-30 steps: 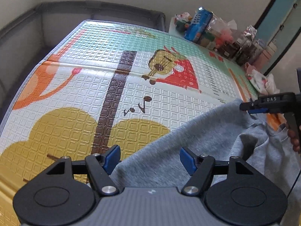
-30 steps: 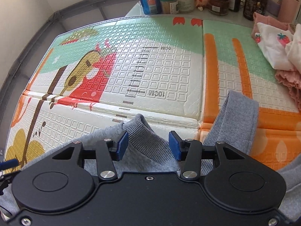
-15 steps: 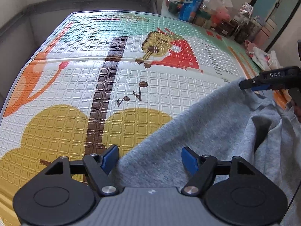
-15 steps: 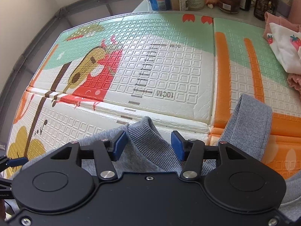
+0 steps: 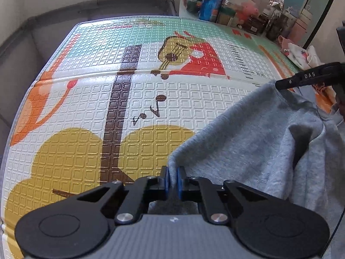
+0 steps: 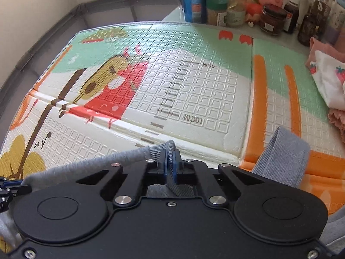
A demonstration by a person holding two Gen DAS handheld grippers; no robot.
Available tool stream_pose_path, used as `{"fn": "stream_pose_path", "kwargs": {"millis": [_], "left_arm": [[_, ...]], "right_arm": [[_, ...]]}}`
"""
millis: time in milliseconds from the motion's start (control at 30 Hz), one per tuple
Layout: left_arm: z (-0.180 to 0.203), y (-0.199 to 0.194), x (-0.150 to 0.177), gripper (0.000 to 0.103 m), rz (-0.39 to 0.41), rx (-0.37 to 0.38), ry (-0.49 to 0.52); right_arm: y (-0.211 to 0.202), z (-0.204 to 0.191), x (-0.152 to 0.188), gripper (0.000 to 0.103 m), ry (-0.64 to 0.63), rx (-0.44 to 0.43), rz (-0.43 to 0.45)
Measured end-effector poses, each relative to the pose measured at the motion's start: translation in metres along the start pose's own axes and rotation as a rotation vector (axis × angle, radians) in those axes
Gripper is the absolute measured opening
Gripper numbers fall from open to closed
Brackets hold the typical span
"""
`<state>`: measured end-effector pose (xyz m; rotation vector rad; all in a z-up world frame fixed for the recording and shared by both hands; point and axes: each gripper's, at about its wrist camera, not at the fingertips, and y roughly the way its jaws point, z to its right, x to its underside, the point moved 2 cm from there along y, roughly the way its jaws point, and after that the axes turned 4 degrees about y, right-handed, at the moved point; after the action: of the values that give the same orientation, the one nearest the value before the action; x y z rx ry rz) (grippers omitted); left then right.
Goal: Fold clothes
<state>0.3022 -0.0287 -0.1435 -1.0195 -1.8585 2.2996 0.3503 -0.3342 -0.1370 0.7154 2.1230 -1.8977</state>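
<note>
The left gripper (image 5: 173, 178) pinches a fold of the grey sweatshirt (image 5: 254, 138) between its blue pads, jaws nearly together. The sweatshirt lies over the near right part of the play mat (image 5: 90, 108). Further right, the right gripper (image 6: 170, 164) is clamped on the sweatshirt's ribbed collar (image 6: 160, 150). A ribbed cuff (image 6: 282, 155) rests on the mat's orange stripe; jars (image 6: 272, 18) crowd the far edge.
</note>
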Motion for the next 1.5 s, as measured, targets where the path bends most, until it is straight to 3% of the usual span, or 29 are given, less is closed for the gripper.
{"fn": "stream_pose_path", "kwargs": {"millis": [300,733,1000,1100,1200,1333,1500], "left_arm": [[-0.007,0.008,-0.020,0.008,0.000,-0.083,-0.020],[-0.031,0.039,-0.068,0.010,0.016,-0.263,-0.072],[-0.035,0.060,-0.088,0.011,-0.009,-0.439,0.029],[-0.045,0.058,-0.091,0.011,0.003,-0.403,-0.024],[-0.055,0.046,-0.090,0.013,0.024,-0.316,-0.109],[-0.054,0.023,-0.087,0.014,0.063,-0.274,-0.120],[-0.042,-0.006,-0.082,0.033,0.110,-0.209,-0.107]], "right_arm": [[-0.001,0.005,-0.015,0.002,0.072,-0.005,0.048],[0.016,0.010,-0.034,0.003,0.176,-0.019,0.092],[-0.027,0.001,-0.018,0.010,0.160,-0.122,0.164],[-0.044,-0.011,0.002,0.011,0.128,-0.181,0.140],[-0.054,-0.028,0.027,0.013,0.094,-0.238,0.096],[-0.059,-0.037,0.054,0.013,0.126,-0.308,0.035],[-0.066,-0.053,0.066,0.013,0.101,-0.320,0.028]]}}
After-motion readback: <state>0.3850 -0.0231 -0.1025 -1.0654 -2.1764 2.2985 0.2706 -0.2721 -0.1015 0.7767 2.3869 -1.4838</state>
